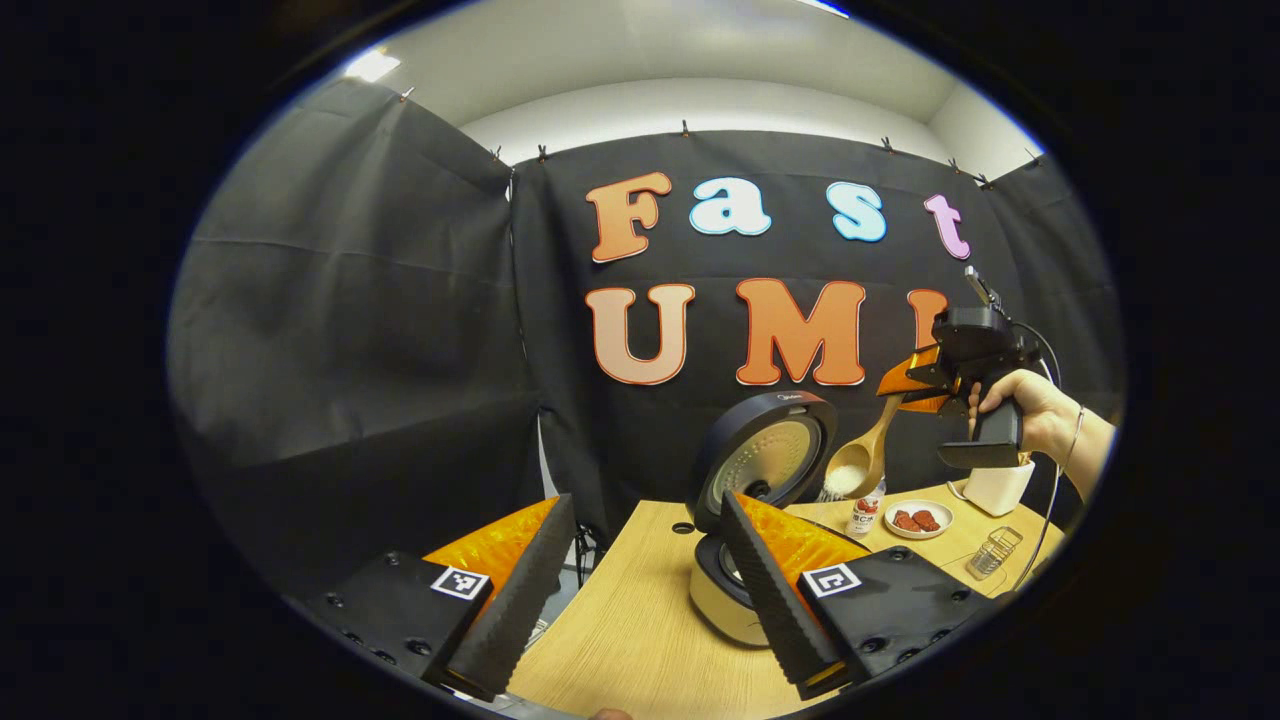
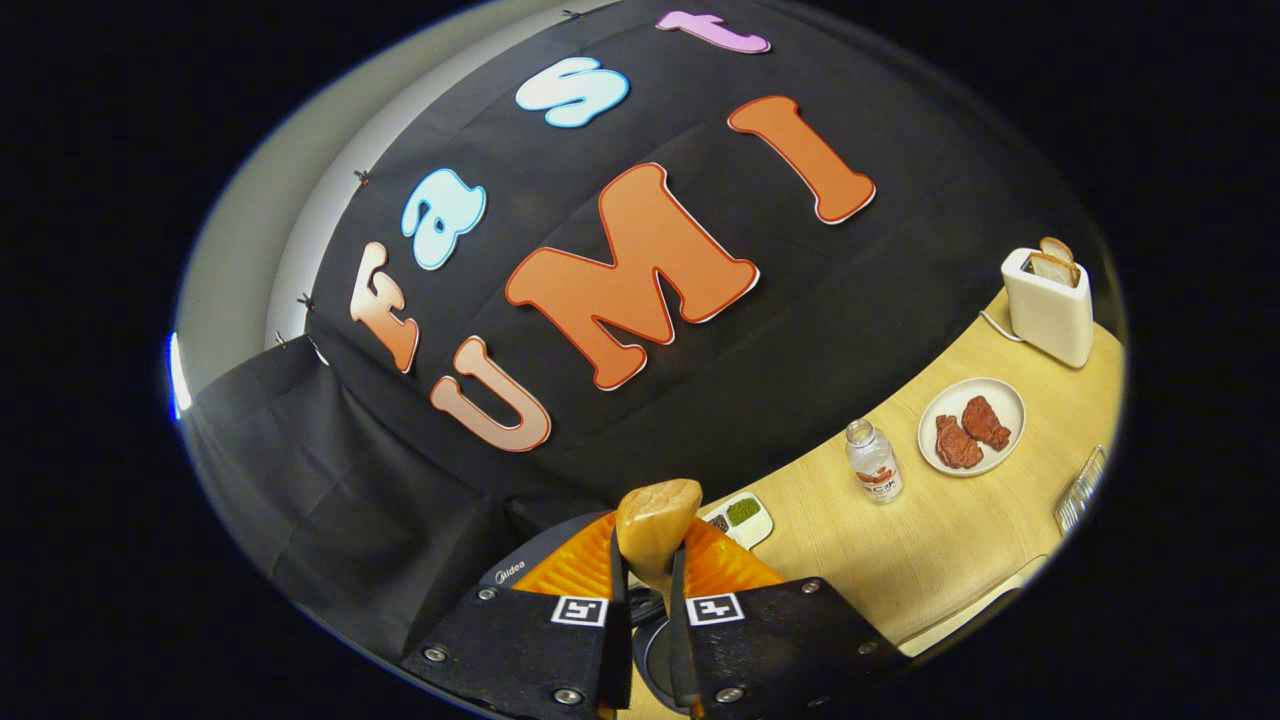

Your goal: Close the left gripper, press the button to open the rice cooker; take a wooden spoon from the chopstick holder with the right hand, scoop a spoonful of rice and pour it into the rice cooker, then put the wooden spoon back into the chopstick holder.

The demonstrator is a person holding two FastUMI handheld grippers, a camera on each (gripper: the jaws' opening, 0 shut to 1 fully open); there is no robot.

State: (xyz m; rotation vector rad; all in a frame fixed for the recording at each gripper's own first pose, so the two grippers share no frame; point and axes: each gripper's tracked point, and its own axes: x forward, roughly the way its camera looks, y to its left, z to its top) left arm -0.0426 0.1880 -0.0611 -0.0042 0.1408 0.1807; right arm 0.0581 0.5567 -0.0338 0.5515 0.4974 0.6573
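Observation:
The rice cooker [image 1: 722,590] stands on the wooden table with its round lid [image 1: 770,455] swung up. Above and to its right hangs the wooden spoon [image 1: 862,458], bowl tilted down, holding white rice, with a few grains dropping off its edge. My right gripper [image 1: 915,385], held by a hand [image 1: 1035,410], is shut on the spoon's handle. In the right gripper view the spoon [image 2: 655,530] sits clamped between the fingers of my right gripper [image 2: 648,560], over the cooker [image 2: 515,572]. My left gripper [image 1: 643,500] is open and holds nothing, with the cooker behind its right finger.
To the right of the cooker stand a small bottle [image 1: 865,508], a plate of red meat [image 1: 918,520], a white toaster [image 1: 995,487] and a wire holder [image 1: 993,552]. A small dish of seasonings [image 2: 740,515] lies behind the cooker. The table's left edge [image 1: 590,570] is near my left gripper.

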